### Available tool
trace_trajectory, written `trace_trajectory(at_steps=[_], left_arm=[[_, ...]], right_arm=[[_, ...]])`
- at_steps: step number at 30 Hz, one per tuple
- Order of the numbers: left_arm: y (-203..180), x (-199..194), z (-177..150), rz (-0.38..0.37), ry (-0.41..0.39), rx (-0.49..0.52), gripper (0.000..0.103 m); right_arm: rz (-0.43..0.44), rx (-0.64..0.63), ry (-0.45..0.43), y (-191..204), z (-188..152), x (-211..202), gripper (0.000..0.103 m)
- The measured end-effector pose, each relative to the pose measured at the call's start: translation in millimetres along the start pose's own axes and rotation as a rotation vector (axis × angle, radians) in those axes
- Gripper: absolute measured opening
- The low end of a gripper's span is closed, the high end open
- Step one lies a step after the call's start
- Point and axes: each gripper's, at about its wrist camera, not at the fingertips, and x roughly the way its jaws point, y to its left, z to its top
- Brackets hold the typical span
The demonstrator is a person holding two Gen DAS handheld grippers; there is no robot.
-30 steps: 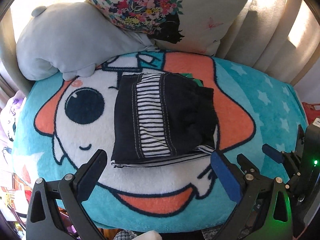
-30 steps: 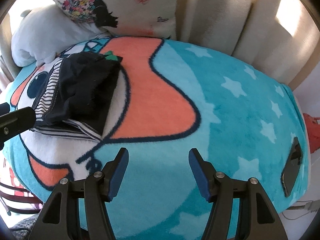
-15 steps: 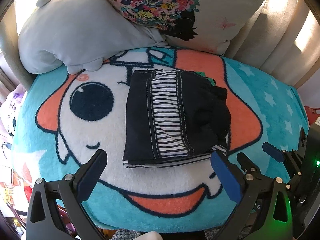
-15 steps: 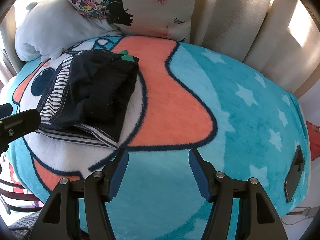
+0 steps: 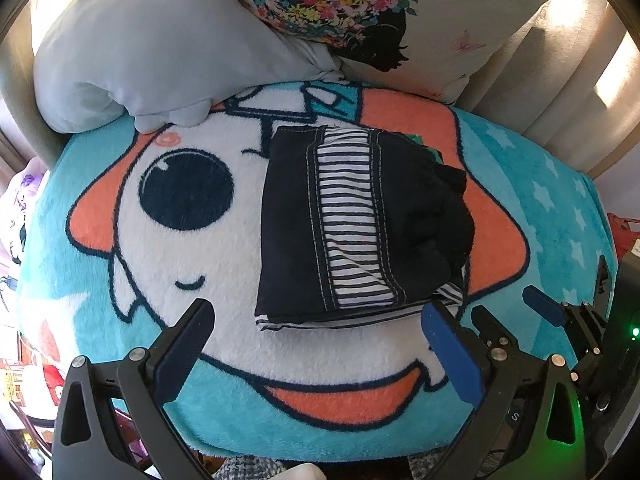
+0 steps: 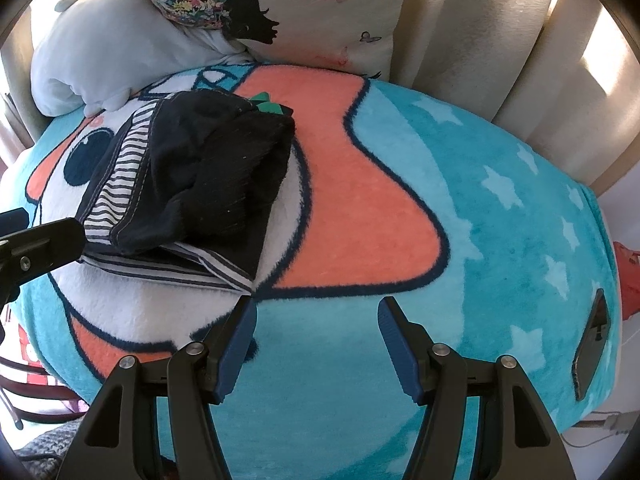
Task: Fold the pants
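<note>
The pants (image 5: 352, 224) lie folded in a compact dark navy bundle with a black-and-white striped panel, on a cartoon-print blanket (image 5: 224, 264). In the right wrist view the pants (image 6: 192, 176) sit at the left. My left gripper (image 5: 316, 320) is open and empty, its jaws wide, just in front of the bundle's near edge. My right gripper (image 6: 316, 316) is open and empty, just right of the bundle's near corner. It also shows in the left wrist view (image 5: 544, 312) at the right edge.
A pale grey plush cushion (image 5: 152, 52) and a floral pillow (image 5: 384, 12) lean against the beige sofa back (image 6: 500, 28) behind the blanket. A dark phone (image 6: 592, 344) lies at the blanket's right edge. Clutter sits beyond the left edge.
Both grippers have moved forward toward the pants, which now appear larger and closer. Both stay open; the pants have not moved.
</note>
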Motion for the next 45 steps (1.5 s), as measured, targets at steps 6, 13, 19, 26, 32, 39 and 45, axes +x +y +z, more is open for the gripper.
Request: trace_trajectory(at_steps=[6, 13, 19, 26, 32, 39, 45], left_arm=[[3.3, 3.3, -0.1, -0.007, 0.011, -0.008, 0.103], [4.4, 4.3, -1.1, -0.012, 0.018, -0.012, 0.103], [6.3, 8.4, -2.8, -0.022, 0.037, -0.020, 0.103], [6.0, 11.7, -4.3, -0.018, 0.052, -0.025, 0.103], [6.4, 13.8, -4.9, -0.015, 0.061, -0.027, 0.103], [7.6, 17.0, -3.8, -0.017, 0.078, -0.033, 0.103], [8.7, 16.3, -3.4, -0.013, 0.080, -0.039, 0.103]], right_arm=[[-0.002, 0.002, 0.002, 1.7, -0.2, -0.2, 0.068], [-0.001, 0.001, 0.002, 2.1, -0.4, 0.0, 0.068], [-0.004, 0.003, 0.001, 4.4, -1.7, -0.1, 0.068], [-0.005, 0.005, 0.001, 5.6, -2.1, -0.5, 0.068], [-0.002, 0.002, 0.001, 7.0, -3.6, -0.8, 0.068], [0.009, -0.013, -0.008, 7.0, -3.2, -2.0, 0.068], [0.020, -0.029, -0.006, 6.3, -0.7, 0.0, 0.068]])
